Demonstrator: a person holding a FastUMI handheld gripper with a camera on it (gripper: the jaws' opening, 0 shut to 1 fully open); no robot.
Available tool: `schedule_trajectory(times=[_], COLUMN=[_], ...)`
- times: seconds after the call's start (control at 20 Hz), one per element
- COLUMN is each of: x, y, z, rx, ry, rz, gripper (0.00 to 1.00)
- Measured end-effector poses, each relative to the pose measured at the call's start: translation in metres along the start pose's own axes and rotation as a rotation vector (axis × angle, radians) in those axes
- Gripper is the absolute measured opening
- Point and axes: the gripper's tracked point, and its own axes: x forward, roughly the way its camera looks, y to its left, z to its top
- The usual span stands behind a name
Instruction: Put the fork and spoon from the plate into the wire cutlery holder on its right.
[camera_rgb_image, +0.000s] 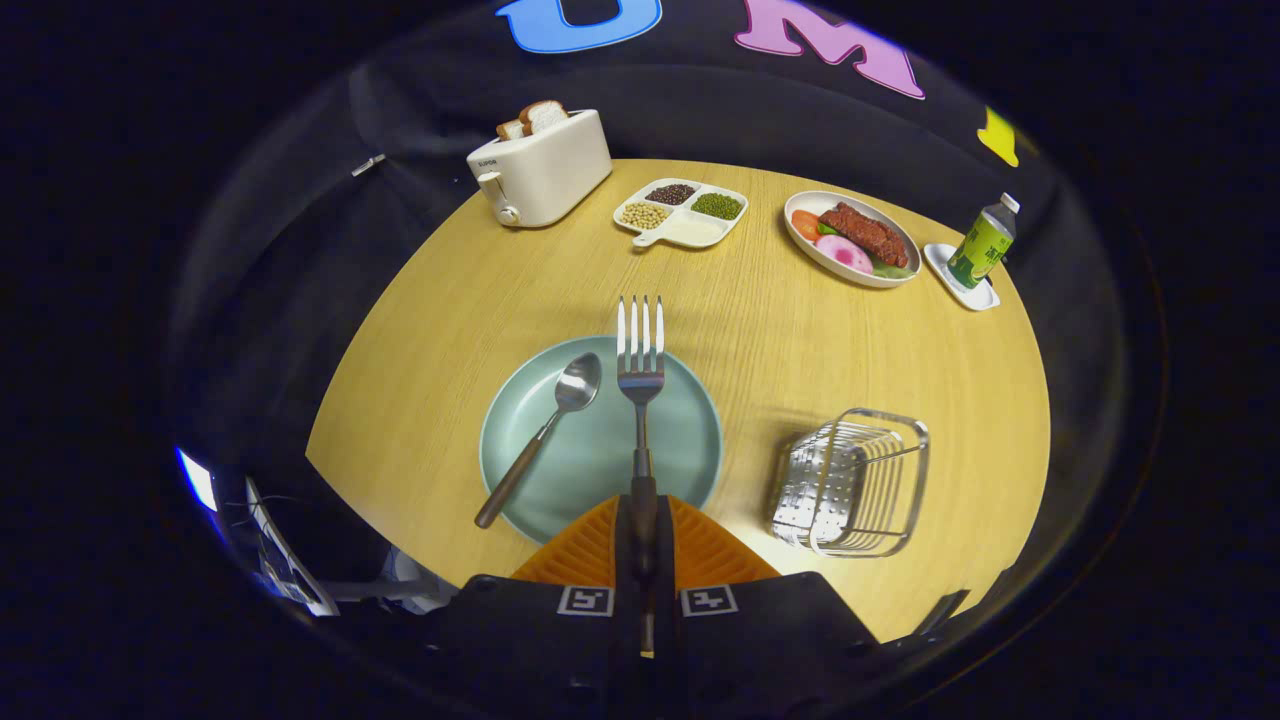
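One utensil of two in hand: fork (640, 360) gripped by handle, raised over teal plate (600, 440), tines pointing ahead. Spoon (545, 430) left lying on plate, handle over rim. Wire cutlery holder (855, 485) on worktop (800, 340) to right, nothing visible inside. Hand-held gripper (642, 520) narrowed, both fingers pressed on fork handle.

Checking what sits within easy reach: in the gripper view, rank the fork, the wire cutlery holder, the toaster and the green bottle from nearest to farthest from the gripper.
1. fork: handle clamped between the fingers of the gripper.
2. wire cutlery holder: just ahead, to the right of the fingers.
3. toaster: far edge, left.
4. green bottle: far edge, right; too close to the toaster to rank.
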Motion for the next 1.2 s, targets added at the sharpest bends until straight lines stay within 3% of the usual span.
schedule_trajectory(times=[0.25, 0.55, 0.75, 1.2], x=[-0.046, -0.061, -0.059, -0.05], y=[-0.068, -0.11, -0.12, -0.135], z=[-0.009, -0.052, -0.069, -0.062], rx=[-0.02, -0.036, -0.097, -0.225], ry=[0.104, 0.347, 0.536, 0.925], rz=[-0.018, -0.027, -0.021, -0.104], gripper=[0.1, 0.1, 0.1, 0.09])
